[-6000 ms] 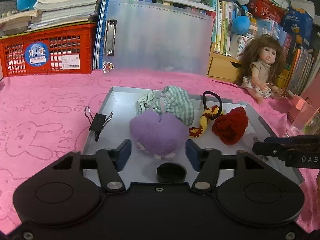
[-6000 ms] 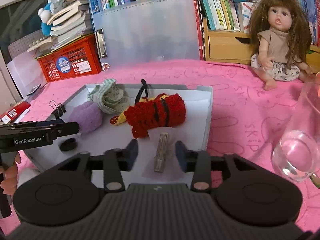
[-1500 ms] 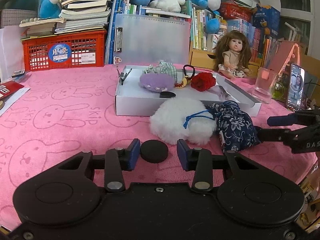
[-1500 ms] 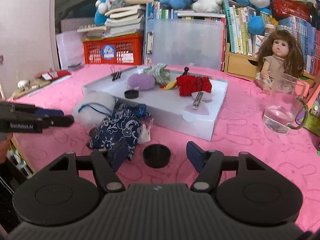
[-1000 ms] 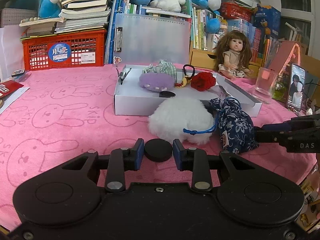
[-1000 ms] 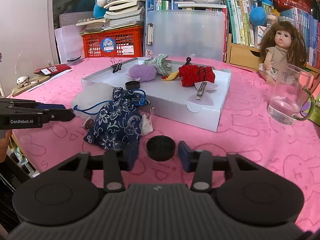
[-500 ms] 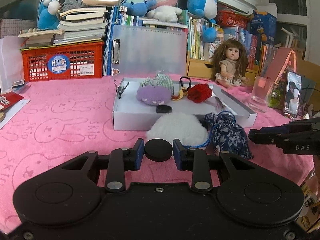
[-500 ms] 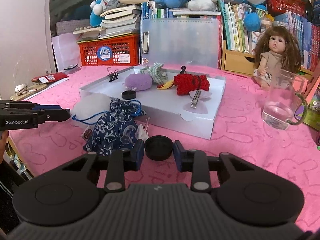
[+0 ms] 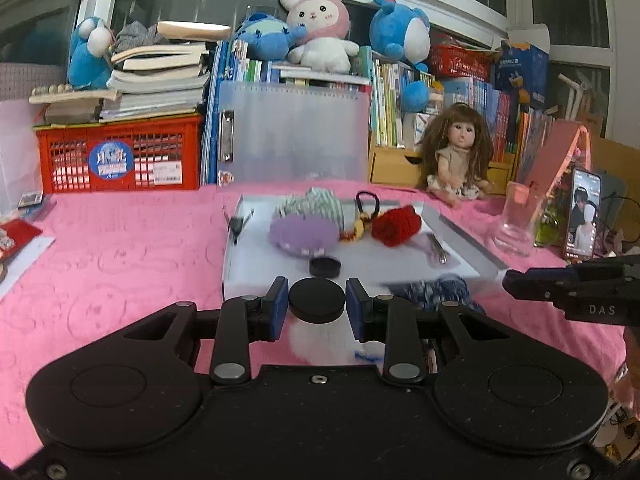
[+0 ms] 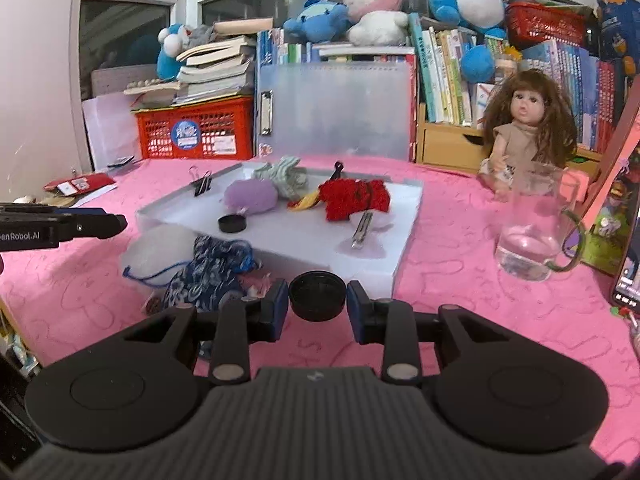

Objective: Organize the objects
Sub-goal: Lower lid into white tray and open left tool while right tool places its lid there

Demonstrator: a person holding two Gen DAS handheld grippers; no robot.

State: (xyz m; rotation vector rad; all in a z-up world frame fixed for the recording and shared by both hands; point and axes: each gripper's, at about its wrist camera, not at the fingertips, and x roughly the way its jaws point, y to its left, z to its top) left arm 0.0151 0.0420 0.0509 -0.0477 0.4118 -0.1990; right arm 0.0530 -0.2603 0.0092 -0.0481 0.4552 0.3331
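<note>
My left gripper is shut on a black round cap, held up off the pink cloth in front of the white tray. My right gripper is shut on a second black cap, hollow side up, near the tray's front corner. Inside the tray lie a third black cap, a purple plush, a red knitted piece, a checked cloth, a binder clip and a metal hair clip. A white fluffy pouch and a blue floral bag rest against the tray's front.
A glass mug with water stands right of the tray, and a doll sits behind it. A phone leans at the far right. A red crate, a clear folder and books line the back.
The right gripper closed on its cap, which lay between open jaws a second ago. The left gripper rose with its cap, so the pouch and bag now sit lower in its view.
</note>
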